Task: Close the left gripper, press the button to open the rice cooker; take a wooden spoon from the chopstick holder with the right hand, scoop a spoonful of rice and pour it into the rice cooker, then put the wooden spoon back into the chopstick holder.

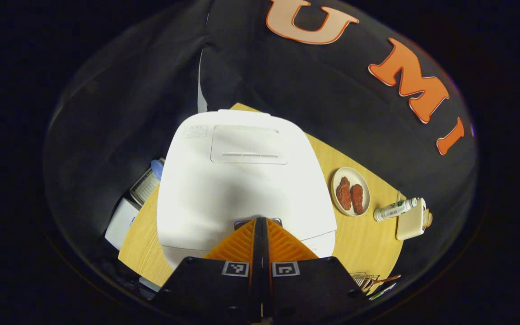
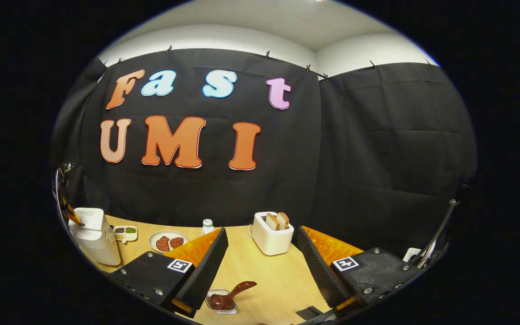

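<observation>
white rice cooker (image 1: 242,180) lid down on the wooden table (image 1: 359,239), left gripper (image 1: 261,225) closed, tips at its front button | clear holder with brown wooden spoon (image 2: 230,295) between open right gripper (image 2: 262,239) fingers, untouched | plate of two red-brown pieces (image 1: 350,192), white toaster with bread (image 2: 271,234) | button mostly hidden

White lidded rice cooker (image 2: 93,237) is placed at left on the light wooden table (image 2: 260,271); round plate (image 2: 168,241) beside it, white toaster (image 2: 271,234) further right.
</observation>
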Demonstrator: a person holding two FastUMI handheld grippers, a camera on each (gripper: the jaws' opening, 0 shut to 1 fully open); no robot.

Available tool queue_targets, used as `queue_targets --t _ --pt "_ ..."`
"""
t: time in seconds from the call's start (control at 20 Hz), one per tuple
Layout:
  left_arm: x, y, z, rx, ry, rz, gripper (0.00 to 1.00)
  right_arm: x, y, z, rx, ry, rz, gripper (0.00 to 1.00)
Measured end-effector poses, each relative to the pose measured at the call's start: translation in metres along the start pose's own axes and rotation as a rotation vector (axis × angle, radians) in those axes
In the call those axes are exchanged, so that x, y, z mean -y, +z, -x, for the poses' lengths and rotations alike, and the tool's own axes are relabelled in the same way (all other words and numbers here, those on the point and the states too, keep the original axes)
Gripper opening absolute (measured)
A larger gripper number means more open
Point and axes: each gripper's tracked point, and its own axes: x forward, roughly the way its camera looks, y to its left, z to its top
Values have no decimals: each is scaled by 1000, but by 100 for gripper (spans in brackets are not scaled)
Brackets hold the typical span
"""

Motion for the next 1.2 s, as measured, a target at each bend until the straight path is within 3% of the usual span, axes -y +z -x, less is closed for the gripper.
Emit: queue_targets --t 0.3,0.45,0.75,0.95,1.05,1.15,1.2 --pt "15 58 68 335 0 -107 5 2 -14 -8 -40 41 -9 97" --pt "30 50 91 396 -32 -101 5 0 -23 -13 -61 66 -8 97" --pt "32 50 163 647 -9 -153 5 -8 -49 -27 -126 131 -28 97" --pt "42 45 196 732 -10 -160 6 -16 -73 -37 -188 180 -46 97" --pt "52 37 210 762 -28 -166 14 -22 -87 -41 -219 209 -48 98" --pt "57 26 218 788 -5 -210 32 -27 -100 -44 -251 232 -54 97" --pt "56 22 224 808 22 -235 48 -30 -108 -46 -272 246 -61 97"
